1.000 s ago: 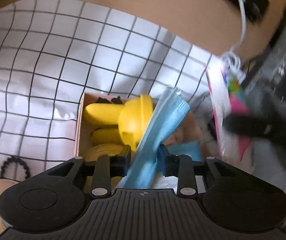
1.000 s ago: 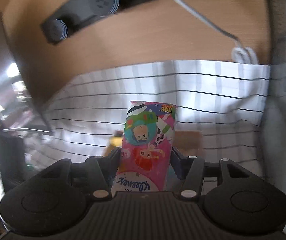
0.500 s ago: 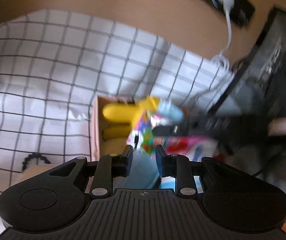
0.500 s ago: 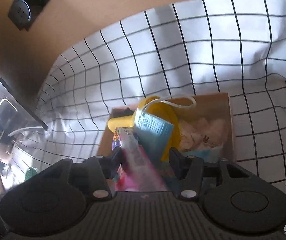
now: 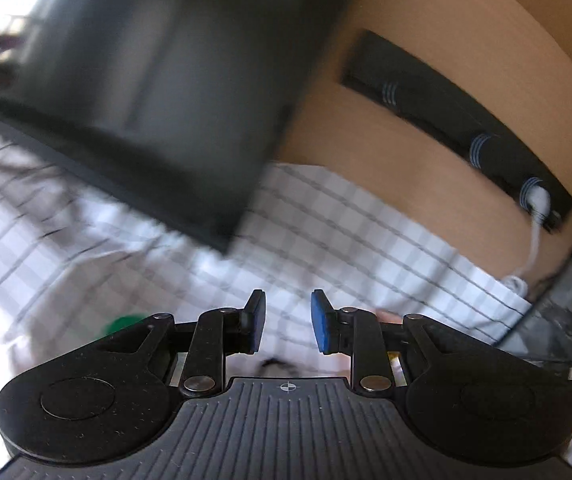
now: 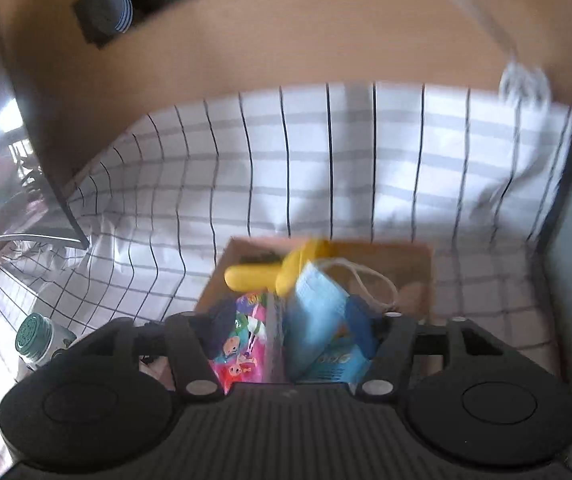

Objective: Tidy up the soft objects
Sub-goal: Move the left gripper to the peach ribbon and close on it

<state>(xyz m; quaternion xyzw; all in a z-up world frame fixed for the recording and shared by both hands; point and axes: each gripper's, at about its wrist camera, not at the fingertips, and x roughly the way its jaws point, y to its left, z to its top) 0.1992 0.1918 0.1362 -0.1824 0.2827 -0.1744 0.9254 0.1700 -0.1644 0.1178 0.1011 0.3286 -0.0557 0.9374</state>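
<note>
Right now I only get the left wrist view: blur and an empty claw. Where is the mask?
Observer: In the box, lying against the yellow plush. The mask is blurred, but its loop shows.
Operator: Tissue pack?
Observer: The tissue pack is in the same box, just left of the mask.
Operator: Right claw holding anything?
Observer: It seems not. The right claw is over the near end of the box and its jaws have just been opening. The pack and mask show between them, but the pads do not seem to press on either.
</note>
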